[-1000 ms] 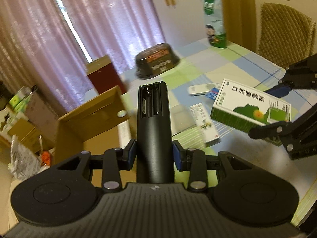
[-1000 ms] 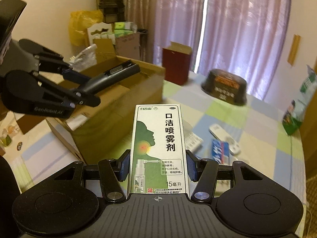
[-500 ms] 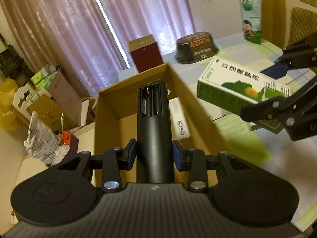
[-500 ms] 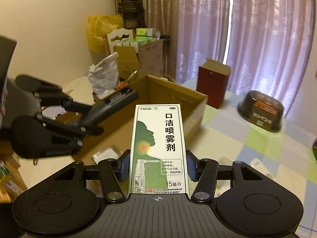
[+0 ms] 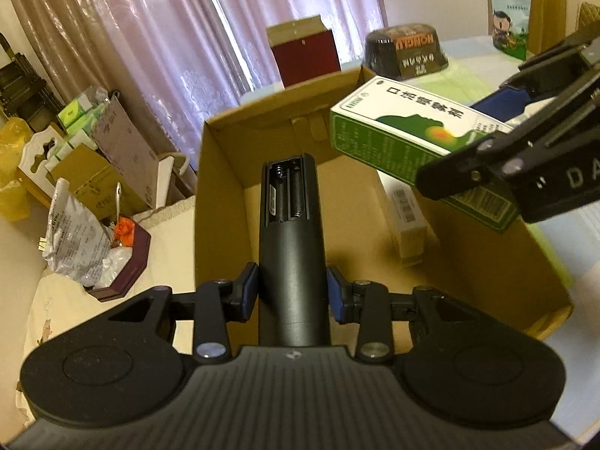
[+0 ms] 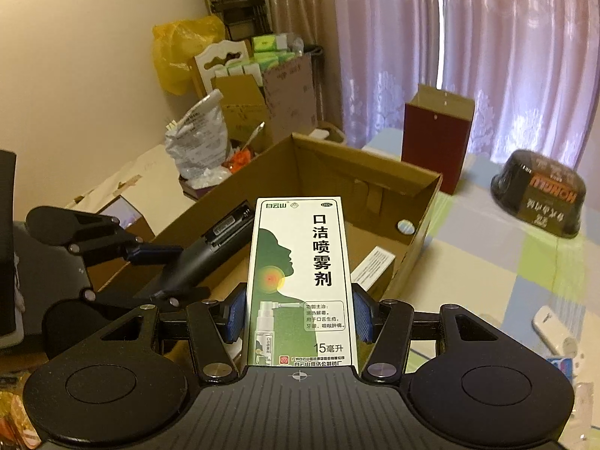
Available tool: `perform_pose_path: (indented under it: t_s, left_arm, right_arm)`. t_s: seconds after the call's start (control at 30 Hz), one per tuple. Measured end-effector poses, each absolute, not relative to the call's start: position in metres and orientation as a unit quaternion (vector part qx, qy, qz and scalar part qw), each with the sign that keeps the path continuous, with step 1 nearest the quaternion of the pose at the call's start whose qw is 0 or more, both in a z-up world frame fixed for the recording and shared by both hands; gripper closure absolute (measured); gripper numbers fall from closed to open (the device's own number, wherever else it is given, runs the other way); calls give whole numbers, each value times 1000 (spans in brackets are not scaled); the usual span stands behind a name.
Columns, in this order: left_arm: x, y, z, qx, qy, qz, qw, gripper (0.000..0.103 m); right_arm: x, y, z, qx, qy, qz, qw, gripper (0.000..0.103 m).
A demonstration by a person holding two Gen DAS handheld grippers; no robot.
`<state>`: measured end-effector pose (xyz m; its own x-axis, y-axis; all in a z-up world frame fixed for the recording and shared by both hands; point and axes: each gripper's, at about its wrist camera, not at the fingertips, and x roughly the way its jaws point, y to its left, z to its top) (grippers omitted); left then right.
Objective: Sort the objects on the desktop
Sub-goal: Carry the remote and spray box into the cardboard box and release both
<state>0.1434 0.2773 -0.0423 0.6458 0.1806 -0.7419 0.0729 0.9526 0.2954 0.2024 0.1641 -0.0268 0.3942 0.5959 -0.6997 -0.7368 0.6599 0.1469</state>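
My left gripper (image 5: pixel 292 292) is shut on a black remote (image 5: pixel 290 232) whose battery bay lies uncovered, and it hovers over the open cardboard box (image 5: pixel 221 172). My right gripper (image 6: pixel 298 317) is shut on a green-and-white spray medicine box (image 6: pixel 300 277), held above the same cardboard box (image 6: pixel 360 172) at its near right side. In the left wrist view the spray medicine box (image 5: pixel 408 138) hangs over the carton's right wall. Inside the carton lies a small white packet (image 5: pixel 407 221). In the right wrist view the black remote (image 6: pixel 202 255) points into the carton from the left.
A dark red box (image 6: pixel 437 135) stands behind the carton and a black bowl-shaped pack (image 6: pixel 540 191) sits on the checked tablecloth (image 6: pixel 525 262). A white remote (image 6: pixel 558 337) lies at the right. Bags and cartons (image 5: pixel 82 195) clutter the floor to the left. A green snack bag (image 5: pixel 508 7) stands far back.
Both grippers have swung left from over the table to above the cardboard box, carrying the remote and the spray box. Both grips are unchanged.
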Motion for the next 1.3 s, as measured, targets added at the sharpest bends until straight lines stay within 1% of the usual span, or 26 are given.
perform_pose_path:
  t_s: [0.13, 0.27, 0.73, 1.03, 1.07, 1.1, 1.13, 1.3]
  left_arm:
    - [146, 280, -53, 152, 428, 30, 890, 70]
    - [145, 282, -59, 156, 427, 35, 890, 63]
    - [129, 289, -42, 157, 408, 52, 898, 61]
    - [127, 294, -41, 152, 408, 60, 898, 57]
    - [127, 295, -42, 151, 409, 61, 898, 57]
    - [126, 295, -42, 150, 409, 62, 898, 58]
    - [126, 295, -42, 149, 409, 62, 898, 58]
    - [122, 294, -44, 145, 409, 64, 899, 56]
  right_arm:
    - [208, 167, -32, -88, 382, 400, 828, 48]
    - [210, 168, -35, -85, 385, 399, 828, 48]
    - [205, 180, -45, -80, 392, 401, 824, 48]
    - [205, 190, -50, -69, 384, 402, 828, 48]
    - [206, 190, -50, -64, 382, 402, 830, 39]
    - [207, 189, -49, -58, 380, 402, 831, 13]
    - [207, 186, -47, -50, 375, 401, 834, 10]
    - [209, 164, -38, -27, 362, 387, 848, 10]
